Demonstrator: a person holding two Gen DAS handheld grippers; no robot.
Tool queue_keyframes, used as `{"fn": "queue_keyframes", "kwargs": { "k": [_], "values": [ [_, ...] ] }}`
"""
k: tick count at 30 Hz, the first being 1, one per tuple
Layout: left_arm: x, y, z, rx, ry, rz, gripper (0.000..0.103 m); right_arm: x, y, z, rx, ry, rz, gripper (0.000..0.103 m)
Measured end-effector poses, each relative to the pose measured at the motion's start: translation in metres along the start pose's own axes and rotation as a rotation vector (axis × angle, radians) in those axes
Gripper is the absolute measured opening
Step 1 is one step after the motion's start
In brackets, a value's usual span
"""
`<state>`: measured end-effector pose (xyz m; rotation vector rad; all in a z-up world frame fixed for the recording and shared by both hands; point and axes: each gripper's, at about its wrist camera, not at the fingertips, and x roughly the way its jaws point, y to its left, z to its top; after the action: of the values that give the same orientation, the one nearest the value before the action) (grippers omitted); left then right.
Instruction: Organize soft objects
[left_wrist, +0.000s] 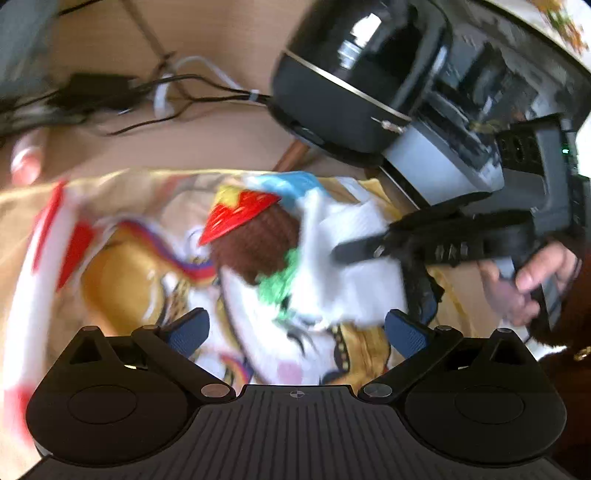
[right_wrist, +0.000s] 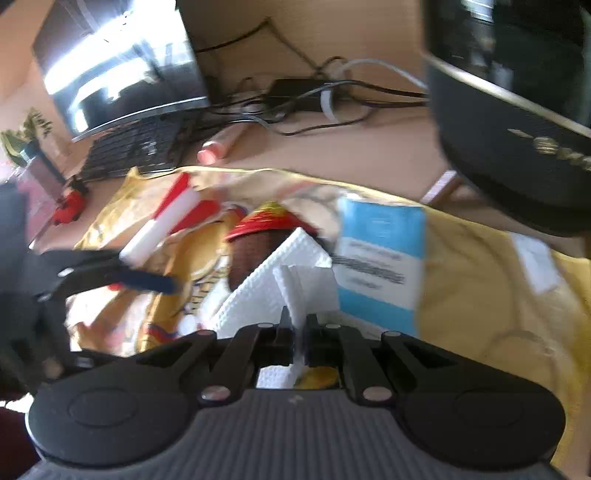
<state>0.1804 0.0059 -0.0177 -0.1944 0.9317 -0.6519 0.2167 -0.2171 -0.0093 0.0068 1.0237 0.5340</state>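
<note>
Two tools over printed cloth (left_wrist: 122, 280) on worktop (left_wrist: 221, 140). Right tool (right_wrist: 295, 325) pinches white waffle-textured cloth (right_wrist: 266, 288) by folded edge; looks light, limp. Left tool (left_wrist: 295, 325) gapes wide, empty. Brown knitted toy (left_wrist: 255, 247) at 12 o'clock: soft, squashy; best gripped mid-body.

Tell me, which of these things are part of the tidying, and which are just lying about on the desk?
Part of the job:
- white waffle-textured cloth with blue-and-white label, pinched in the right gripper
- brown knitted soft toy with red cap
- yellow printed fabric underneath
- left gripper, jaws apart

Just lying about:
- black keyboard
- dark monitor
- tangled black cables
- glossy black rounded appliance
</note>
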Motion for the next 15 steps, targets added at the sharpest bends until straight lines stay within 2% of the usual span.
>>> {"fn": "queue_keyframes", "kwargs": {
  "k": [2,3,6,7,10,13,15],
  "values": [
    [-0.015,0.004,-0.011,-0.053,-0.017,0.031,0.103,-0.011,-0.004,0.002,-0.026,-0.009,-0.054,0.006],
    [-0.021,0.008,-0.015,-0.076,-0.032,0.056,0.103,-0.016,-0.002,0.006,-0.036,-0.027,-0.055,0.006],
    [-0.045,0.021,-0.028,-0.151,-0.096,0.184,0.103,-0.030,0.005,0.019,-0.061,-0.084,-0.047,0.006],
    [-0.053,0.026,-0.033,-0.169,-0.124,0.253,0.103,-0.023,0.016,0.024,-0.087,-0.089,-0.044,0.006],
    [-0.070,0.035,-0.046,-0.163,-0.181,0.448,0.103,0.003,0.051,0.042,-0.172,-0.102,-0.035,0.006],
    [-0.077,0.035,-0.052,-0.098,-0.187,0.533,0.103,0.028,0.087,0.060,-0.256,-0.115,-0.026,0.006],
    [-0.072,0.034,-0.052,-0.057,-0.132,0.586,0.103,0.045,0.111,0.072,-0.312,-0.123,-0.020,0.006]
  ]
}}
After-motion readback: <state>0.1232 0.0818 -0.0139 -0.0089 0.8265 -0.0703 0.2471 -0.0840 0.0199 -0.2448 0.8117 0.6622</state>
